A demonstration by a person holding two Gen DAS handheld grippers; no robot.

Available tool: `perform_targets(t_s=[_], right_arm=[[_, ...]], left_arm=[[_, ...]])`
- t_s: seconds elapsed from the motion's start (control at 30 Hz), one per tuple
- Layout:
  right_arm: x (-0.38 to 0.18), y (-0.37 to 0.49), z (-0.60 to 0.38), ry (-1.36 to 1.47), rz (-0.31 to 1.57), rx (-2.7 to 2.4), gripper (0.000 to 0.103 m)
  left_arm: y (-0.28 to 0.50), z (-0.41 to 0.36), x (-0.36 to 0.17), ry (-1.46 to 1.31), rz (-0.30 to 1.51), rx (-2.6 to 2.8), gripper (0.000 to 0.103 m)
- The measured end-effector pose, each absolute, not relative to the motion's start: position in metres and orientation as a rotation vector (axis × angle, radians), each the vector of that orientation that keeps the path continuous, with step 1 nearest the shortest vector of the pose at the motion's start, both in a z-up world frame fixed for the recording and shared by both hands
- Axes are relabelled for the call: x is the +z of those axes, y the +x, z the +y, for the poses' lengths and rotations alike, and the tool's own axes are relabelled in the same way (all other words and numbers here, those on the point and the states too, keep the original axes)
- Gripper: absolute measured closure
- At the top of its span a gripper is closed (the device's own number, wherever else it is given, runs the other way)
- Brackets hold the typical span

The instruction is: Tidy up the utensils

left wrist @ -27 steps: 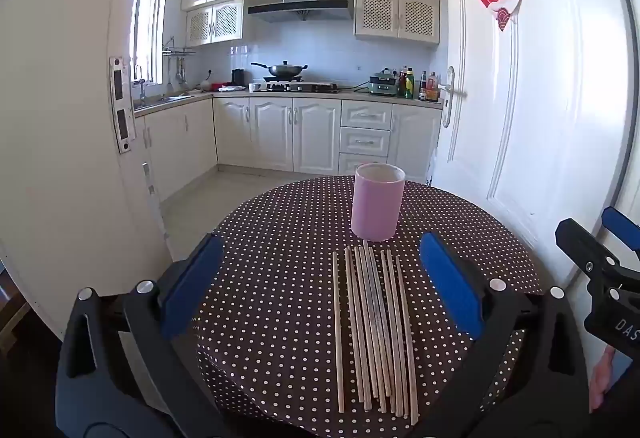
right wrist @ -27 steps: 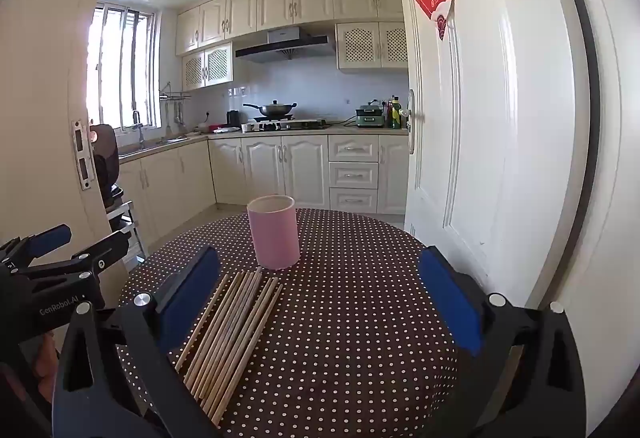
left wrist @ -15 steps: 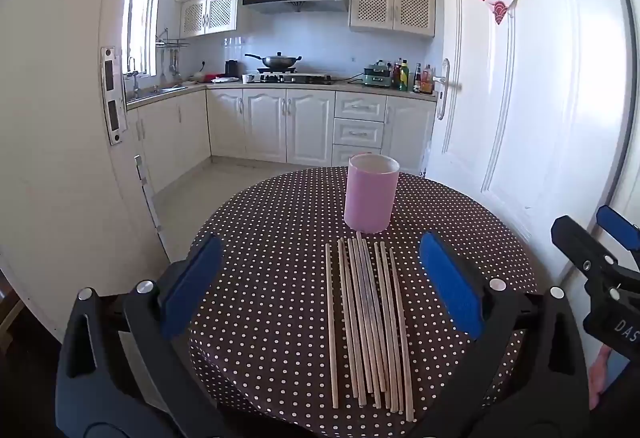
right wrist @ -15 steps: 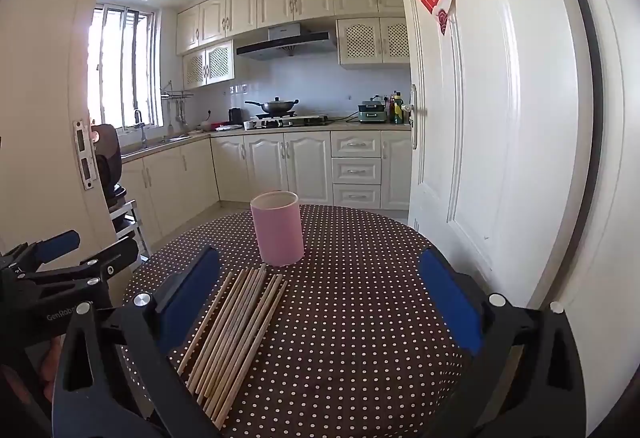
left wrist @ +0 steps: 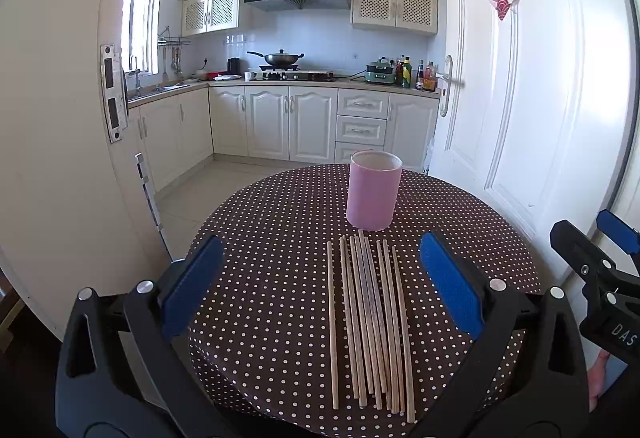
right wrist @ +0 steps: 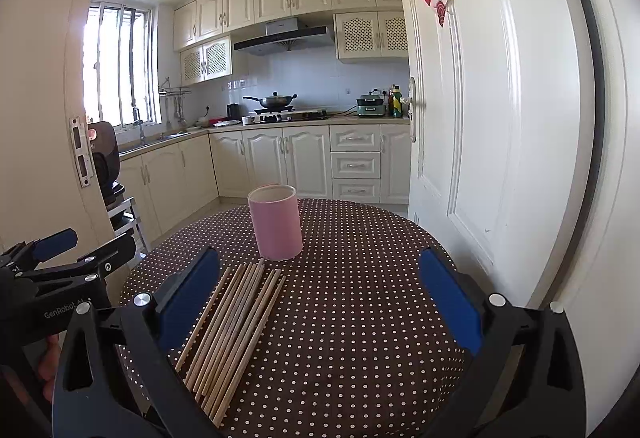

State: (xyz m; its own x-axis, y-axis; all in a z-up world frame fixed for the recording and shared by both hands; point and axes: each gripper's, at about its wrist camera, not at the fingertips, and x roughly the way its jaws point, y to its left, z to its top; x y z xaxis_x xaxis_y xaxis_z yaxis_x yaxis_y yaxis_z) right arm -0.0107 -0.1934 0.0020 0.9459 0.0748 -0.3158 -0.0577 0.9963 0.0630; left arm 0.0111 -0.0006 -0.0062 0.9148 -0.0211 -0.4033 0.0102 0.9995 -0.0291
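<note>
Fingers of the left gripper (left wrist: 320, 286) stand spread as wide as they go, blue pads well apart, nothing between them but air above the chopsticks (left wrist: 370, 326). The right gripper (right wrist: 320, 302) is in the same state: fingers fully apart and empty, held over the near half of the counter (right wrist: 360, 318) with the bundle toward its left finger. Both tools tilt slightly downward, a stance that looks like lining up for a first pick rather than a grip under way.

Just beyond the fingers, the chopsticks lie flat on the dotted cloth in a loose row, side by side and mostly touching, one stick set a little apart on the left. Their long axis runs from the near edge of the counter away toward the pink cup (left wrist: 374, 194), their far tips ending just beside its base. That layout probably serves the job: each stick already points at the holder, so it needs only lifting and tipping upright.

The cup stands upright, mouth open, near the middle of the round counter, and looks empty from here. No stick has gone in yet.
</note>
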Motion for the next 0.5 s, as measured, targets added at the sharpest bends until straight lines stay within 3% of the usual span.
perform_targets(t_s=[0.5], right_arm=[[0.0055,-0.0022,-0.1858,0.019,0.335,0.063,0.007]], left_arm=[[0.0190,-0.0015,-0.0057,-0.030,0.418,-0.039,0.006]])
